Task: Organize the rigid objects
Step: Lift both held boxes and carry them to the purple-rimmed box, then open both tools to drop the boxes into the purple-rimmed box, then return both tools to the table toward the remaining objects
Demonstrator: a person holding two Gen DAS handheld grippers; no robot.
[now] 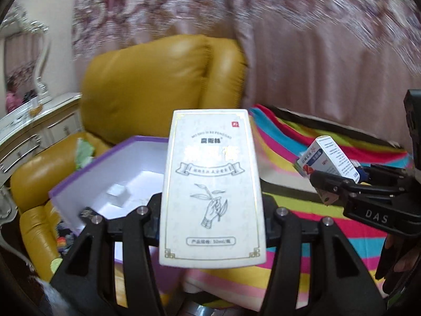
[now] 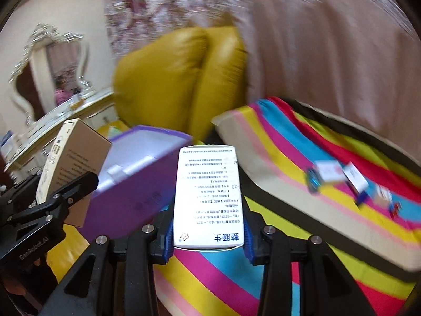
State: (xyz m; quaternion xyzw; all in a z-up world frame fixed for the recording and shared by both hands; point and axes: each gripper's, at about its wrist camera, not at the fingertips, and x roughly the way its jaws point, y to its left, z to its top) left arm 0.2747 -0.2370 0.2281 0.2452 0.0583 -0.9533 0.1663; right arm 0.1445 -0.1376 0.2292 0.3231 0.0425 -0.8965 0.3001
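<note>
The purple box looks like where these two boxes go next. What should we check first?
1. Left gripper clamps the tall white box: ok.
2. Right gripper clamps the small white box: ok.
3. Purple box is open, with its white inside showing: ok.
4. Room inside the purple box: cannot tell, since the tall white box hides part of it.
5. The two grippers stay apart, so the boxes will not bump: ok.
6. More small boxes wait on the striped cloth: not ok, still to be tidied.
</note>
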